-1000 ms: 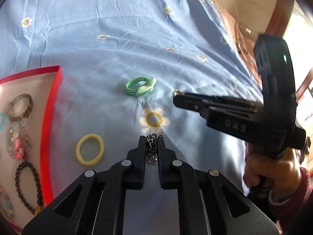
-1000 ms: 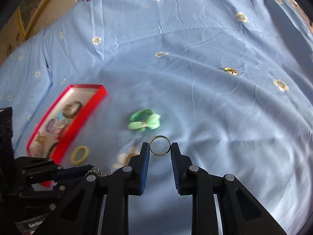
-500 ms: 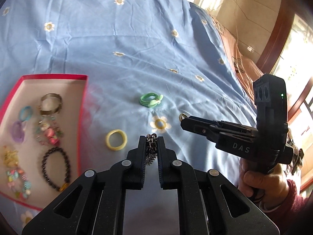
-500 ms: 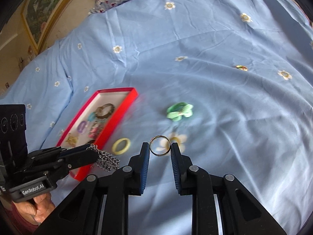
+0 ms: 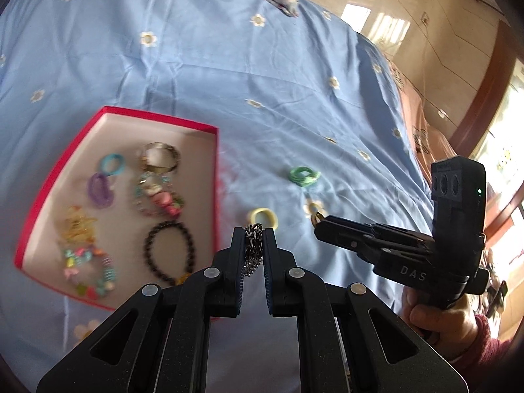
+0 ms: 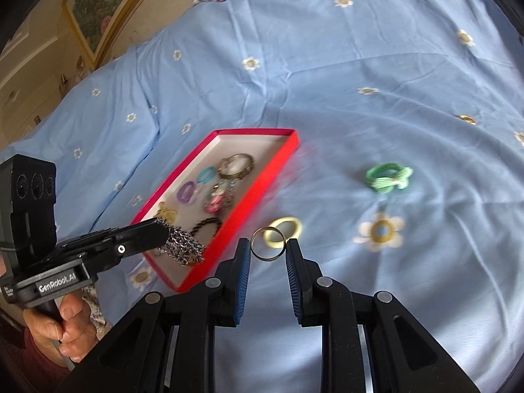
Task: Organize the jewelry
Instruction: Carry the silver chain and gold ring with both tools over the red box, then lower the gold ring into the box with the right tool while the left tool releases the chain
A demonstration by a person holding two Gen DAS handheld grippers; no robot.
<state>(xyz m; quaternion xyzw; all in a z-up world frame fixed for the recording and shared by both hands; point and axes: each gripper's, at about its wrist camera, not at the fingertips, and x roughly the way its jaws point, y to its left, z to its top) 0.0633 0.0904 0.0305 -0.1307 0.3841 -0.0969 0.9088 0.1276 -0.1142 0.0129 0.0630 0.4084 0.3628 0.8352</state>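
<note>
Two claws hold jewelry above the bed (image 6: 327,82): left claw (image 5: 254,239) pinches a chain (image 5: 252,249), right claw (image 6: 268,252) pinches a ring (image 6: 268,244). Left of both lies the red box (image 6: 229,226); ahead, yellow band (image 6: 284,227).

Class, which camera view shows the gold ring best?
The right wrist view: the gold ring sits whole, pinched between the right gripper fingers. In the left wrist view only a sliver peeks past that gripper's tip.
</note>
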